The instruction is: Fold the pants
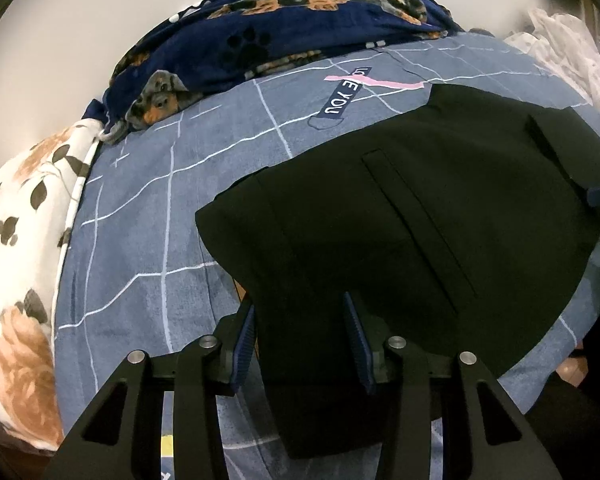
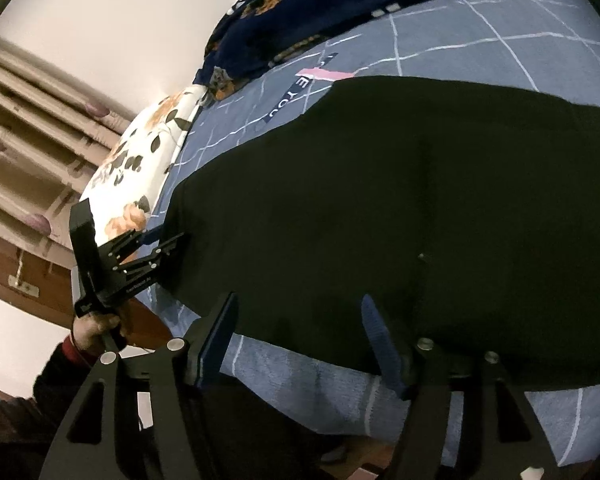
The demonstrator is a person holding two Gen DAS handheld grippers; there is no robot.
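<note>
On the bed (image 1: 148,240), black pants (image 1: 420,208) are lying between both grippers' parted, empty jaws.

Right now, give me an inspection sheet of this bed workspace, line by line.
Surface: blue grid bedsheet, with printed lettering.
Job's things: black pants lying flat, partly folded, one end over the near edge.
Clutter: dog-print blanket, floral pillow, white cloth.
Grippers: left claw open astride the pants' edge; right claw open at the pants' edge.
Cables: nothing seen.
Surroundings: pale wall, curtain.
</note>
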